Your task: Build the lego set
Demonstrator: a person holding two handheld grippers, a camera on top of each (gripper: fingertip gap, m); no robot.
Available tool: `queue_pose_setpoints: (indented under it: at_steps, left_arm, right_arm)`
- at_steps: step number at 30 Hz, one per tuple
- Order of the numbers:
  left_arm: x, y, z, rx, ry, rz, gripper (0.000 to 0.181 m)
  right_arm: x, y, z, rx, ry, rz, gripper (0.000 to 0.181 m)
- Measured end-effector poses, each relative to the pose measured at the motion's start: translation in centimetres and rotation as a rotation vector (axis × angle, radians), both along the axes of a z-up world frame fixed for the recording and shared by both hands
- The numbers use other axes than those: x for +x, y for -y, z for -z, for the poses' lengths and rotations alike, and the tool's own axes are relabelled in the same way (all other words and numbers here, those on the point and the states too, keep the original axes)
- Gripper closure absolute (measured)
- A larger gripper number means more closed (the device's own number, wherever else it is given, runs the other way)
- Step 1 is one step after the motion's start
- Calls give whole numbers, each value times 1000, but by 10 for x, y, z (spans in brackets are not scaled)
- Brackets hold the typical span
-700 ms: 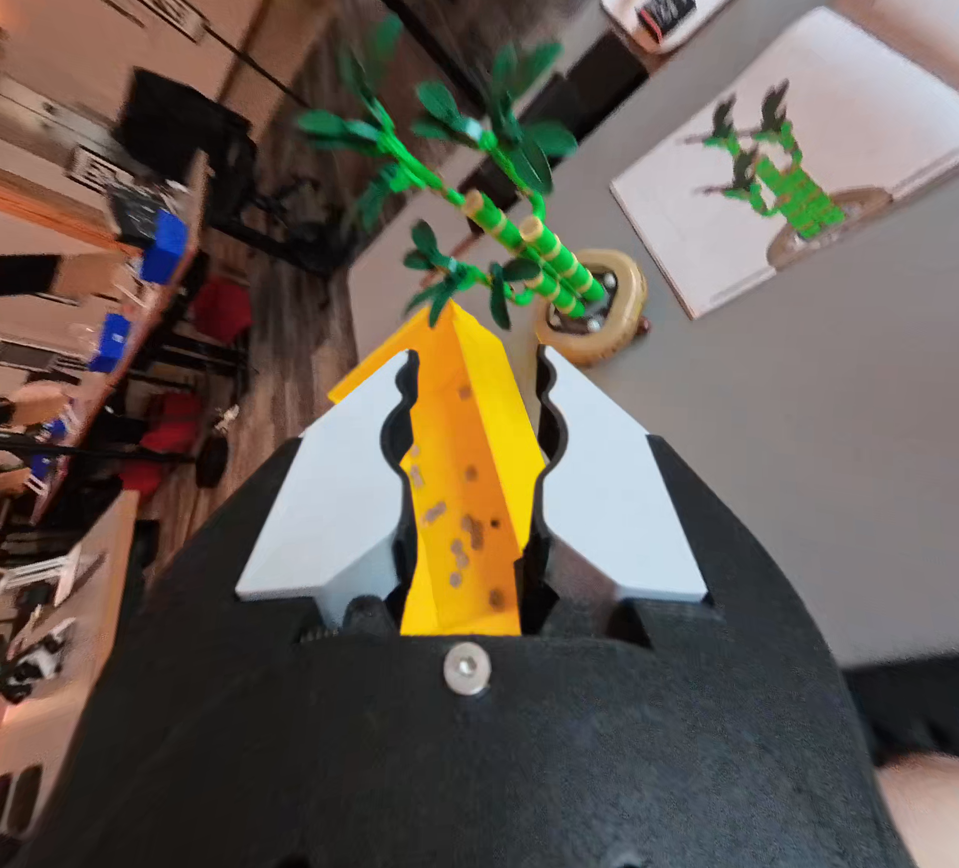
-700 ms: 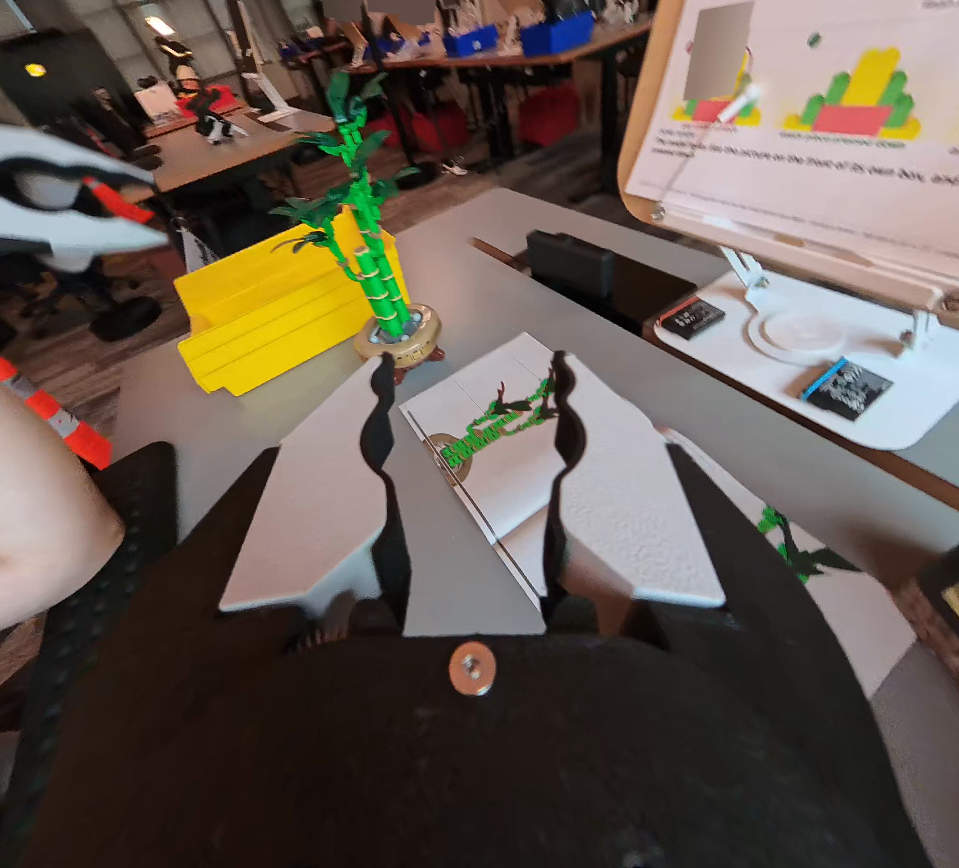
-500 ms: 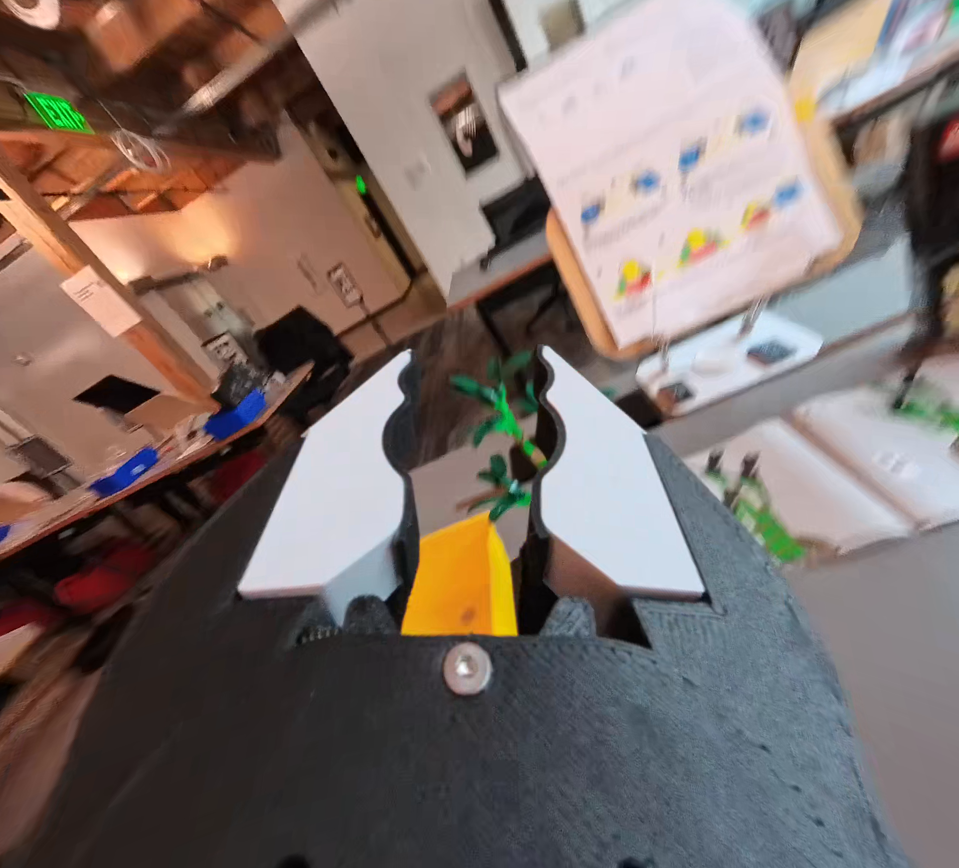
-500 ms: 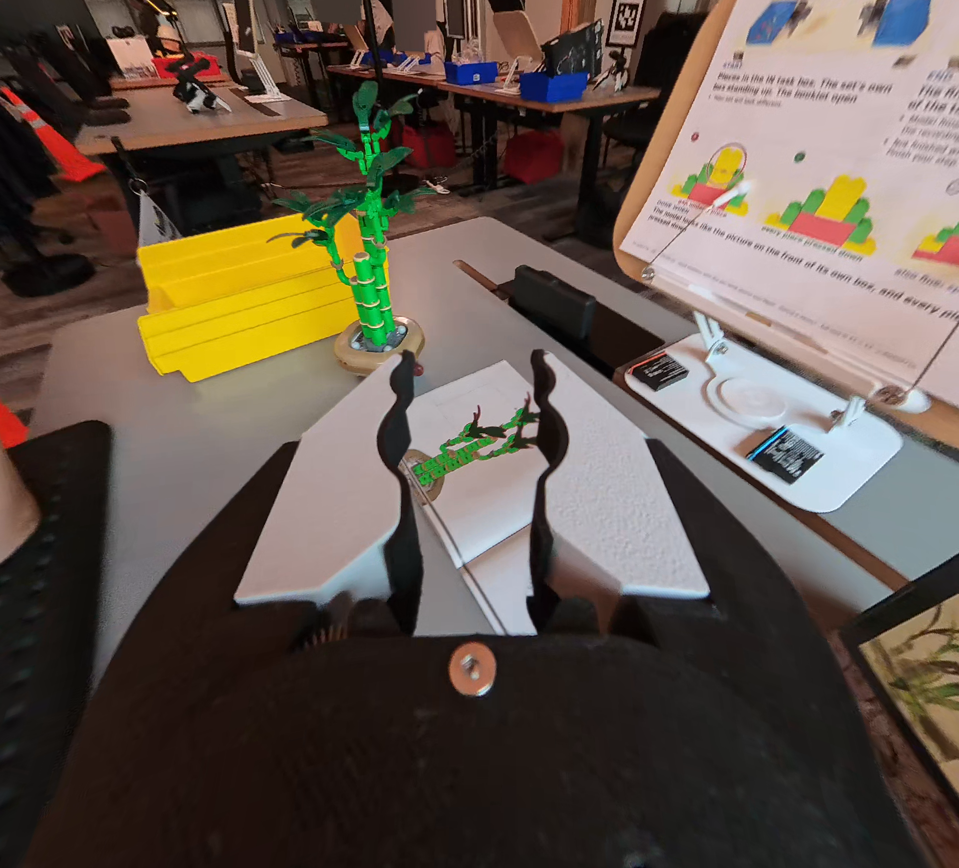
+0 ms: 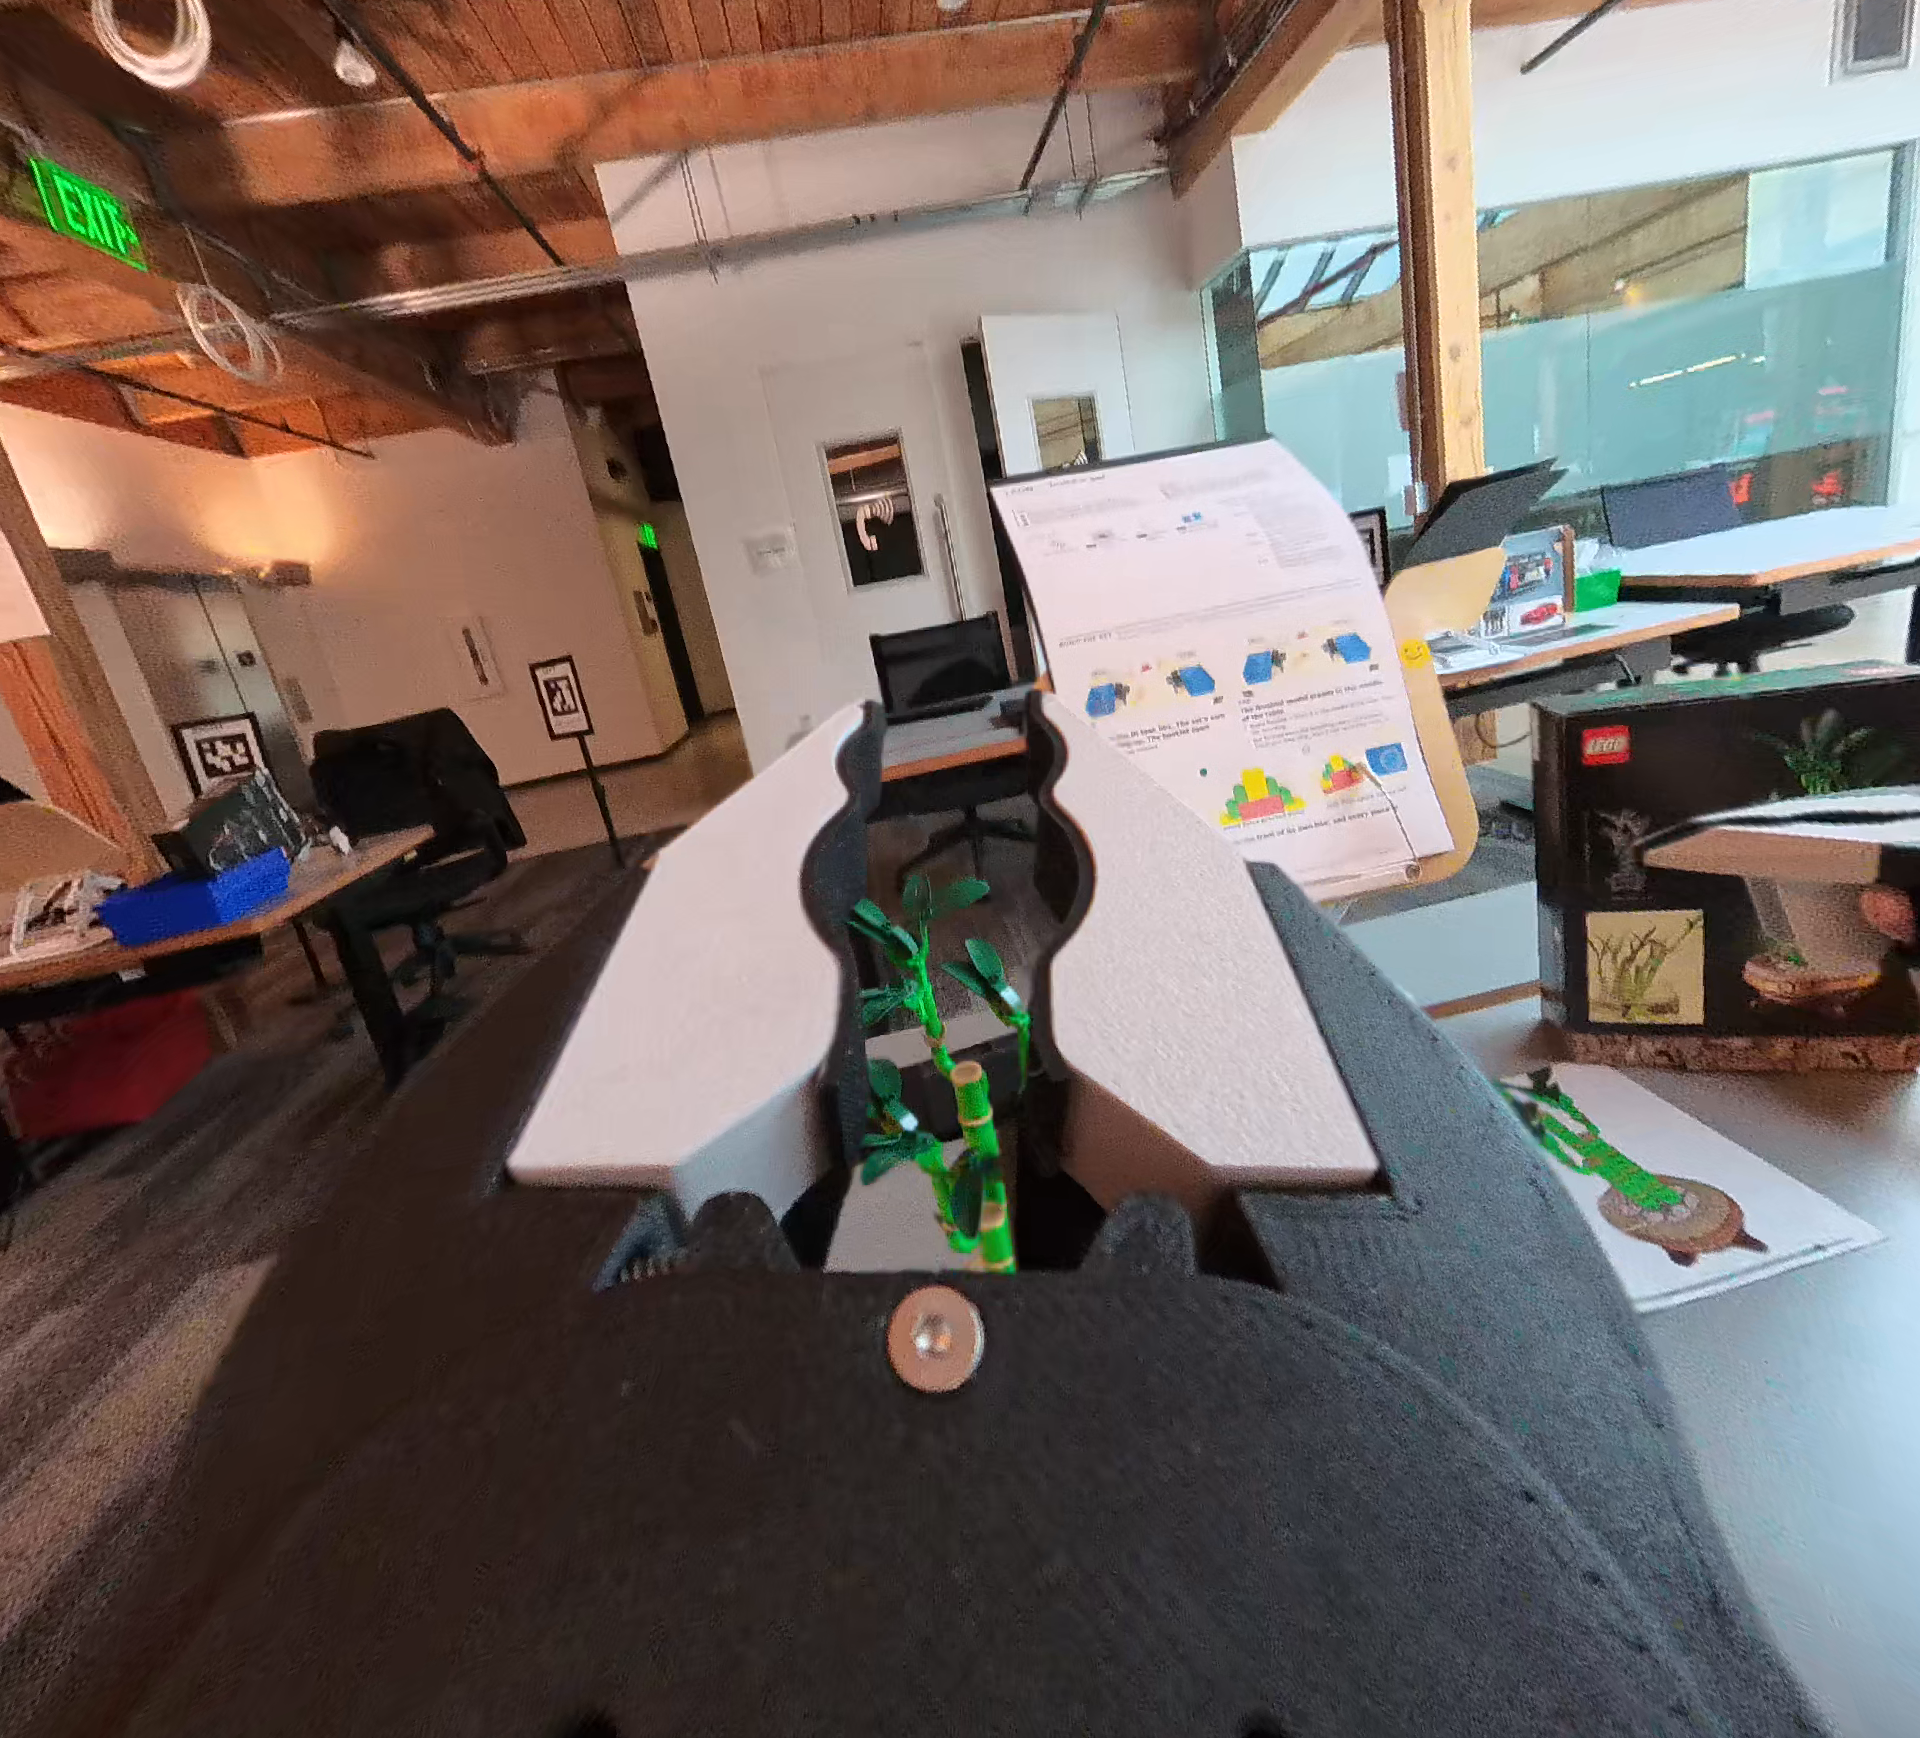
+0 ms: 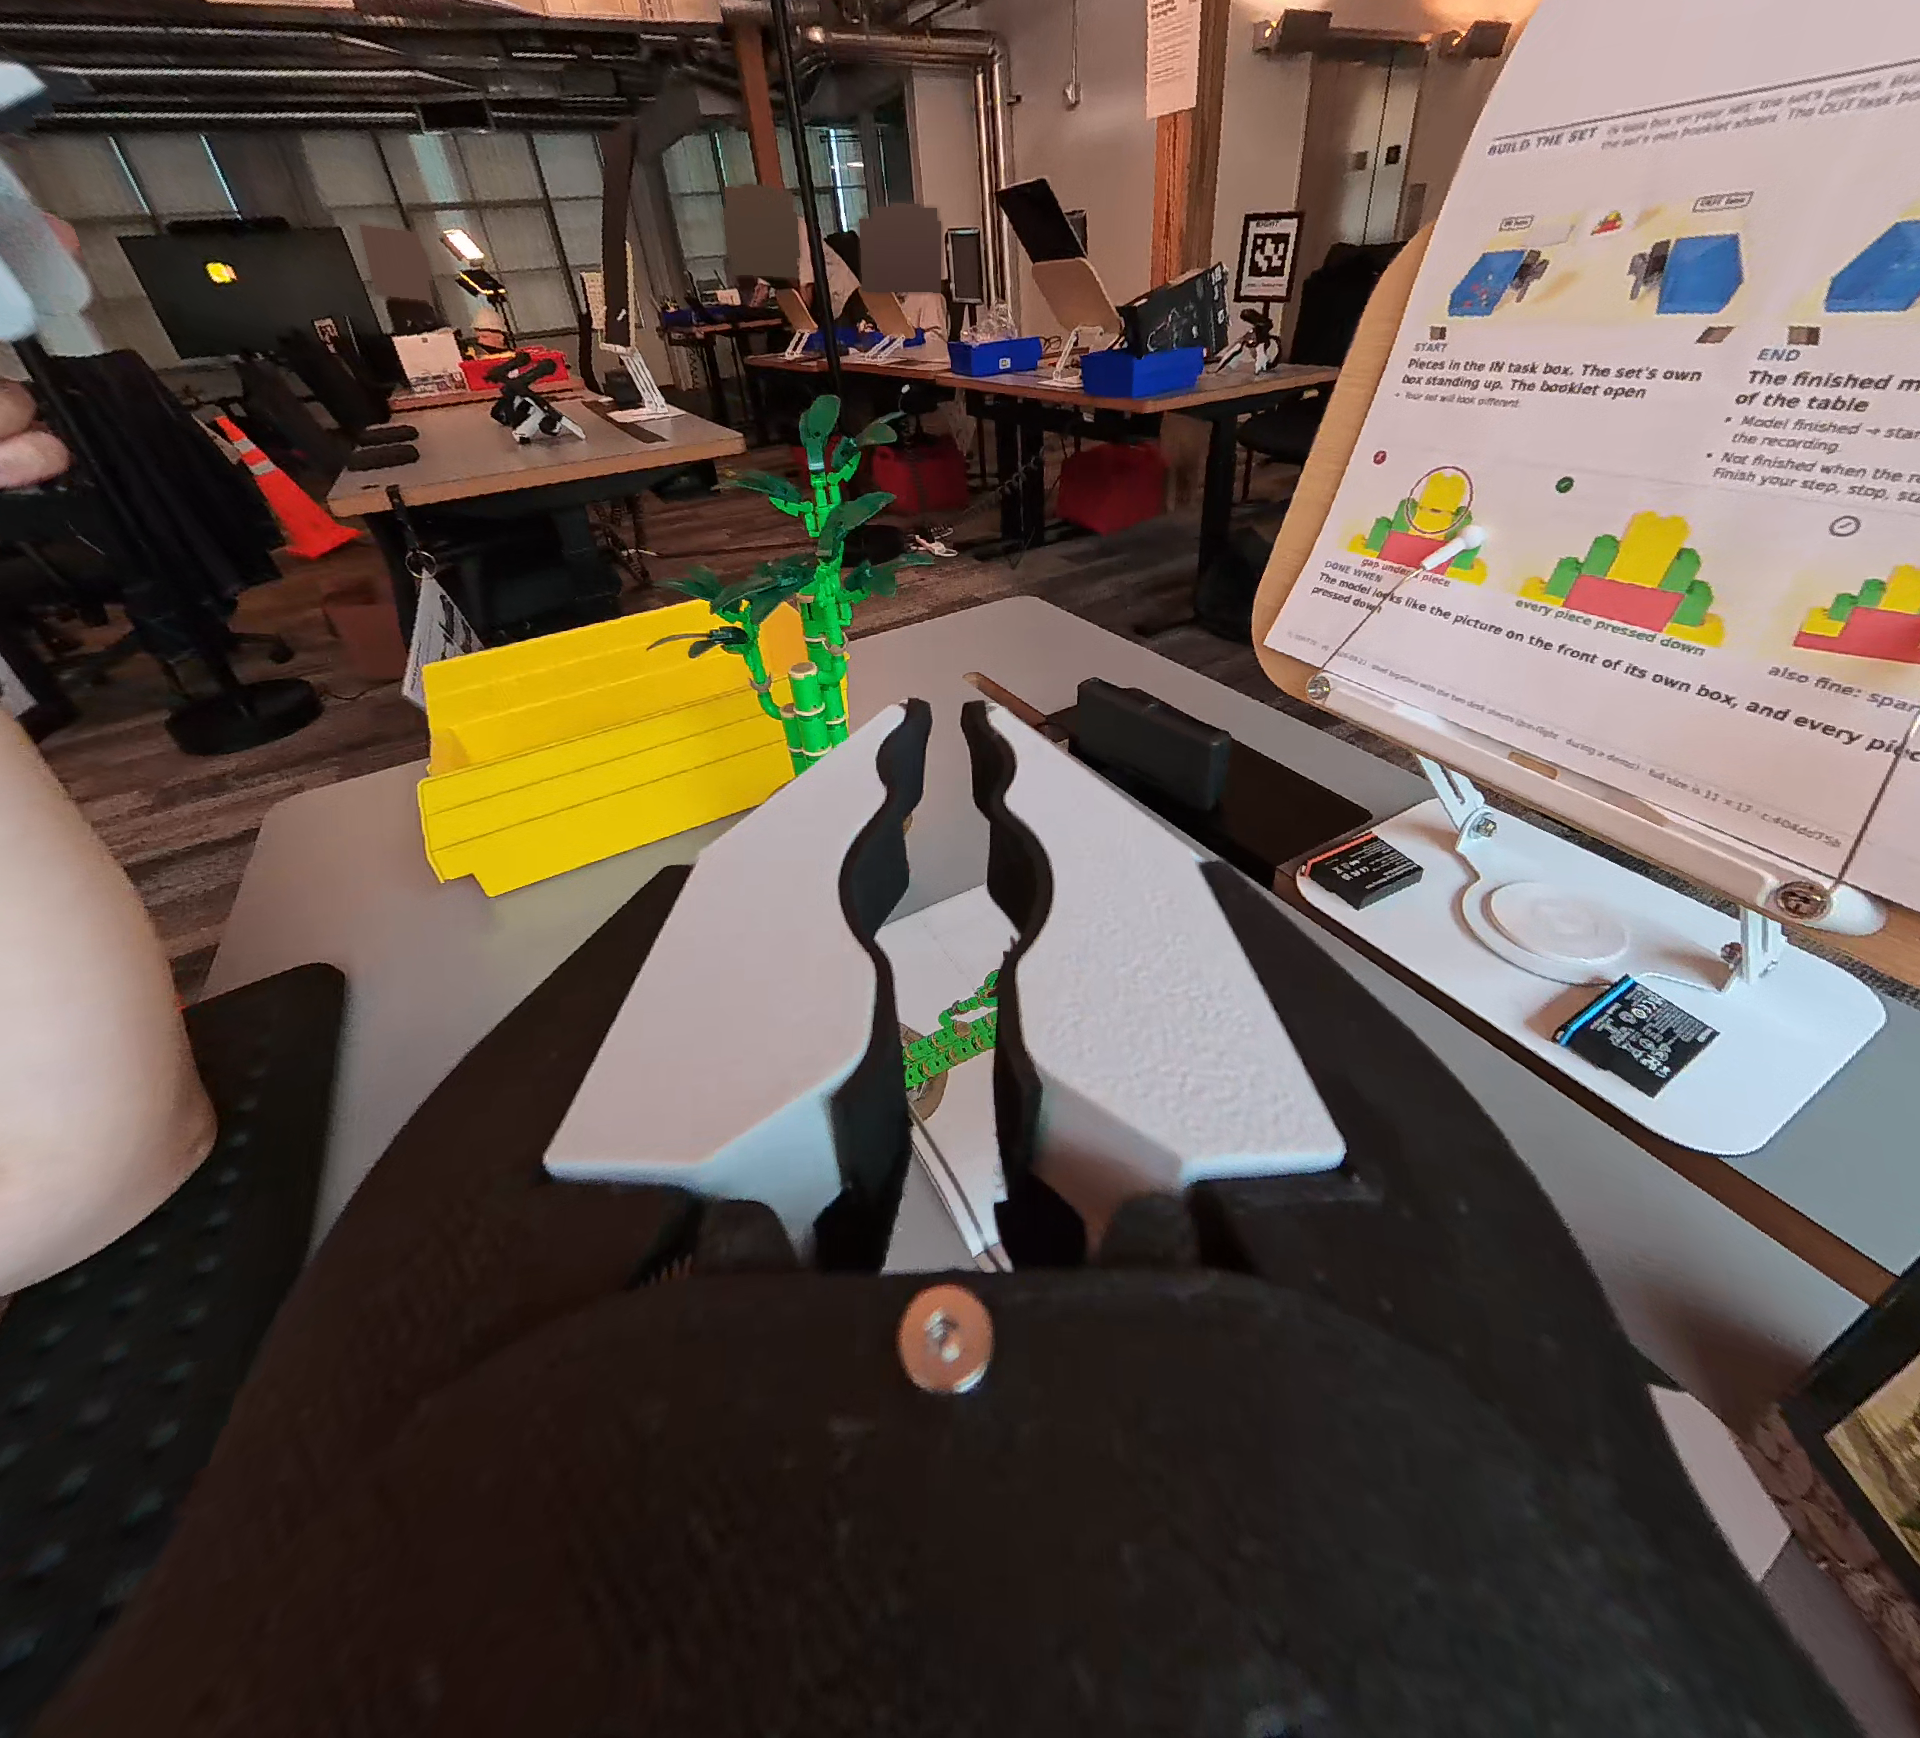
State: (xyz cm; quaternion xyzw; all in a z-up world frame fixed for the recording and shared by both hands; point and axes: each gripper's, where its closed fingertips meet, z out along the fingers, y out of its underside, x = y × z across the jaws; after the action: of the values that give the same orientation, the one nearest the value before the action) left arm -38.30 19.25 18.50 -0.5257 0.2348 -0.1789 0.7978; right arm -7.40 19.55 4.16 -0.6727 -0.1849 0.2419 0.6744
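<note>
The green Lego bamboo model (image 6: 821, 608) stands upright on the grey table (image 6: 343, 888), in front of the yellow bin (image 6: 603, 753). In the left wrist view its stalks and leaves (image 5: 961, 1096) show through the gap between my fingers, beyond them and not held. My left gripper (image 5: 954, 722) is raised and level, partly open and empty. My right gripper (image 6: 945, 722) hovers over the open booklet (image 6: 951, 1028), its jaws almost together with nothing between them. It also shows at the right of the left wrist view (image 5: 1787, 841).
The Lego box (image 5: 1704, 857) stands at the right, with the booklet page (image 5: 1683, 1179) in front of it. An instruction board on a white stand (image 6: 1621, 462) is at the far right. A black device (image 6: 1153, 743) and small black packs (image 6: 1636, 1034) lie nearby. A person's arm (image 6: 73, 1013) is at the left.
The left gripper has swung up from over the yellow bin to look level across the room, and its gap has narrowed. The right gripper's jaws have closed almost fully.
</note>
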Motion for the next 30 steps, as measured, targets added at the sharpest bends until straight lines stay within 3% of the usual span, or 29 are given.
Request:
queue_pose_setpoints:
  at_steps: [13,30]
  left_arm:
    - [-4,-44,45,-229,-153,-186,149]
    - [-2,-37,42,-211,-155,-168,152]
  right_arm:
    - [-6,-6,15,-36,177,68,172]
    - [-5,-10,24,-69,197,74,170]
